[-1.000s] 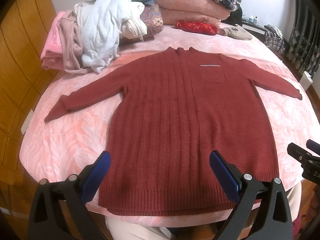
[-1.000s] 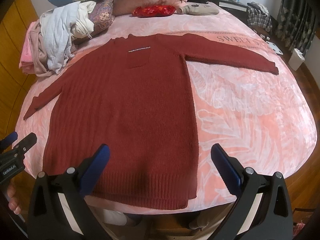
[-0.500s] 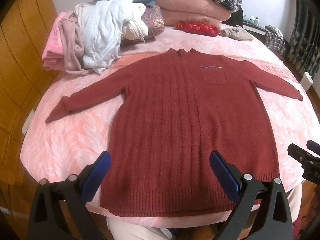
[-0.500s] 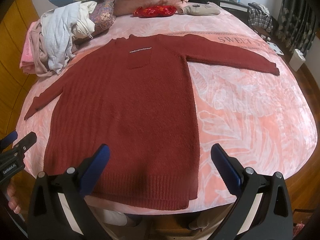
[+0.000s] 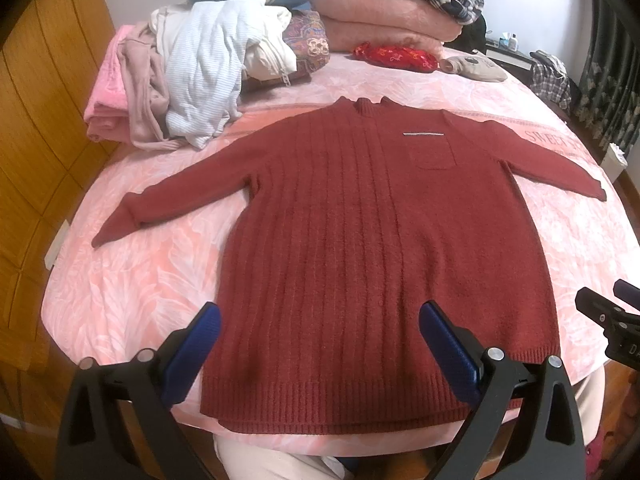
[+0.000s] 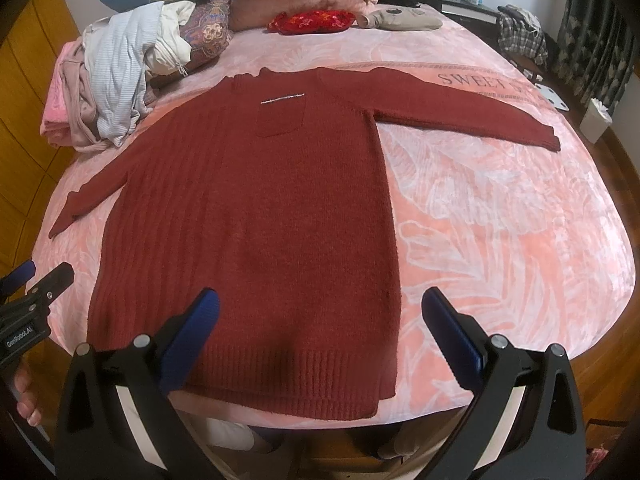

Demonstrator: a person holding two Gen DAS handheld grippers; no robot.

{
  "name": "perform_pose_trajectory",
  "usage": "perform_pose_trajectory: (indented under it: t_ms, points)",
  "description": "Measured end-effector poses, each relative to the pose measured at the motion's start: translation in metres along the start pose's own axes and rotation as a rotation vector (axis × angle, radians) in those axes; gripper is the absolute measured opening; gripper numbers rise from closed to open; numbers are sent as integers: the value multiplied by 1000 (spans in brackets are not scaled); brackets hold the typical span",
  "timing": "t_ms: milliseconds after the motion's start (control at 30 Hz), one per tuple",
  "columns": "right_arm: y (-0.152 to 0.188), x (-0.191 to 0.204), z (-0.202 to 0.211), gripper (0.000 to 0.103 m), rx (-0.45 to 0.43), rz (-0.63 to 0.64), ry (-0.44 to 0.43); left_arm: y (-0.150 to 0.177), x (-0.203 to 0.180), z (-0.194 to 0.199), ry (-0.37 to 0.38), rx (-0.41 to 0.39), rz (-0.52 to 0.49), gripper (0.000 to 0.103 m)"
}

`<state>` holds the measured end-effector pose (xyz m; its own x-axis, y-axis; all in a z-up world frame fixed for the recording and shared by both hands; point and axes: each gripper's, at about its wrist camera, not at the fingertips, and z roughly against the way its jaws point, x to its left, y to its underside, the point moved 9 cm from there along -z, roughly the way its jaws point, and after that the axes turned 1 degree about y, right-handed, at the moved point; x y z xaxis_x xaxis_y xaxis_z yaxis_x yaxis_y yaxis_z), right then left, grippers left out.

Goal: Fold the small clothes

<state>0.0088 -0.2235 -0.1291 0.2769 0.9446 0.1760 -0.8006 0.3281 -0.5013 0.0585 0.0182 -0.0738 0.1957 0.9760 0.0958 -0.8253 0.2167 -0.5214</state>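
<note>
- The red knitted sweater [image 5: 360,240] was laid flat on the pink bed [image 5: 132,280], filling the middle of both frames; its long axis ran from the hem at the lower edge of the frame up to the collar near the top centre.
- Both sleeves were spread outward: one toward the left edge of the frame, the other toward the upper right.
- The left gripper [image 5: 320,344] was held above the hem with its jaws wide and nothing between them; the hem's left corner lay just beside its left blue pad.
- The right gripper [image 6: 320,336] was likewise held with jaws wide and empty, the hem's right corner falling between its pads, so this arm was judged nearer that side.
- "SWEET" was read on the bed cover in the upper right of the right wrist frame.
- "GenRobot.AI" was read on the other gripper at the lower left edge of that frame.
- A pile of clothes [image 5: 200,88] was seen at the upper left.
</note>
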Motion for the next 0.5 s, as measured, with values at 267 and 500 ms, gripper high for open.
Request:
perform_pose_trajectory:
  t_ms: [267, 500]
  points:
    - [0, -3, -2, 100, 5, 0, 0, 0, 0, -1, -1, 2, -1, 100]
    - [-27, -48, -8, 100, 16, -50, 15, -24, -12, -18, 10, 15, 2, 100]
